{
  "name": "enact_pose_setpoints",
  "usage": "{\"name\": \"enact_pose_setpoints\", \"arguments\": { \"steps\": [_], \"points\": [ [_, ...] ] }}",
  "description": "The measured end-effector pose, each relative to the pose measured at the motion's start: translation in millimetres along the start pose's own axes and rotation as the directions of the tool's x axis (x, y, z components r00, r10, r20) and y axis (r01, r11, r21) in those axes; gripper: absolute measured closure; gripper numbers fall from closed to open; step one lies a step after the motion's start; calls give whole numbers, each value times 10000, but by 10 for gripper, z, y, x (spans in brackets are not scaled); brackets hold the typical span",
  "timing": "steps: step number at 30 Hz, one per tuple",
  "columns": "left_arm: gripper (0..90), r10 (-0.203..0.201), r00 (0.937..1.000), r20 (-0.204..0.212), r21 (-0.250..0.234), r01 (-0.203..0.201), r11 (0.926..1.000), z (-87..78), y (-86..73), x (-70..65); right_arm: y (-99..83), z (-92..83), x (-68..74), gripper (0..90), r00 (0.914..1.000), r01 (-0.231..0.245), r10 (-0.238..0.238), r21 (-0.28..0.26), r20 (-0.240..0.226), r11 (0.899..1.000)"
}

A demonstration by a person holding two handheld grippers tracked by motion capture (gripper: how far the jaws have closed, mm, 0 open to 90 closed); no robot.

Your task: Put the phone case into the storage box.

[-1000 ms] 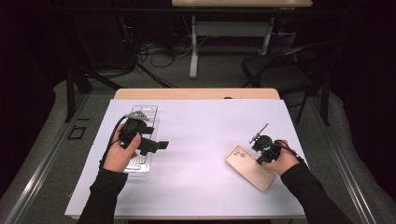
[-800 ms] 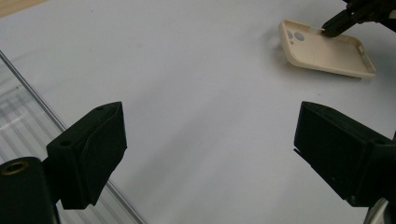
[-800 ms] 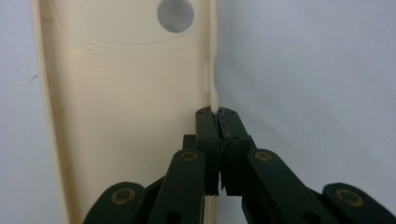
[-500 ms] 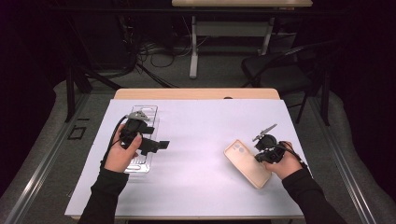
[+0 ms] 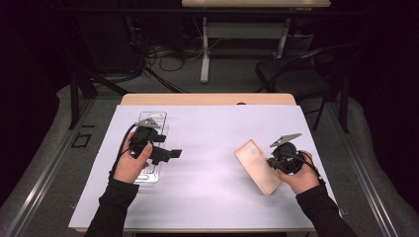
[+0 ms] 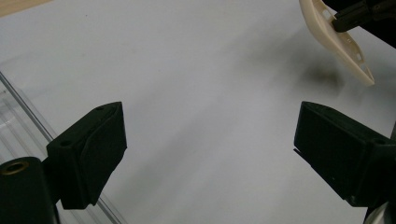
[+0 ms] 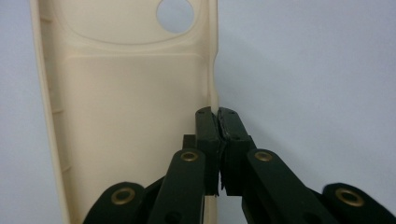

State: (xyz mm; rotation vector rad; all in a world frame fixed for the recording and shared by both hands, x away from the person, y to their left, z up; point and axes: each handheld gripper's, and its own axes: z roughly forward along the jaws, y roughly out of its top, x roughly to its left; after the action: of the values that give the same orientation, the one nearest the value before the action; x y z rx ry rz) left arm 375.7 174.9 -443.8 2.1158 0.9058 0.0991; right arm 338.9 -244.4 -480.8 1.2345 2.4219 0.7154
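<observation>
**Pinching a phone case by its rim**

Covering most of the table [image 5: 207, 98] is a pale sheet [image 5: 212, 163], a plain, even ground on which small things show well. At its left edge lies a clear tray [image 5: 150, 173], partly under the left hand, probably kept close as the place things come from or go to.

Right of centre is the case [image 5: 257, 165], cream, hollow side up with its round camera hole away from the person. It is tilted, one end off the sheet, because the right gripper [image 5: 272, 160] has its jaws pressed together on one thin side wall; from that gripper's own camera the wall [image 7: 214, 88] runs straight into the closed pads. An edge grip suits a shell too wide to span.

The left gripper [image 5: 174, 154] hovers spread and empty, apparently waiting to take the case.
</observation>
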Motion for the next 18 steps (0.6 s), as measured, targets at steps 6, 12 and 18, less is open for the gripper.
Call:
{"name": "enact_pose_setpoints", "arguments": {
  "steps": [6,12,18],
  "points": [
    [96,-128,9999,91,-172,130,9998,13,-9,-24,30,-39,97,886,9998,-26,15,-619,-176,9981],
    [95,44,9994,337,-340,-33,9994,37,9,-113,107,-34,221,886,9997,-58,26,-1255,-254,9921],
    [92,227,9990,379,-309,-215,9993,89,19,-195,219,26,365,886,9987,-170,71,-1978,-510,9801]
  ]
}}
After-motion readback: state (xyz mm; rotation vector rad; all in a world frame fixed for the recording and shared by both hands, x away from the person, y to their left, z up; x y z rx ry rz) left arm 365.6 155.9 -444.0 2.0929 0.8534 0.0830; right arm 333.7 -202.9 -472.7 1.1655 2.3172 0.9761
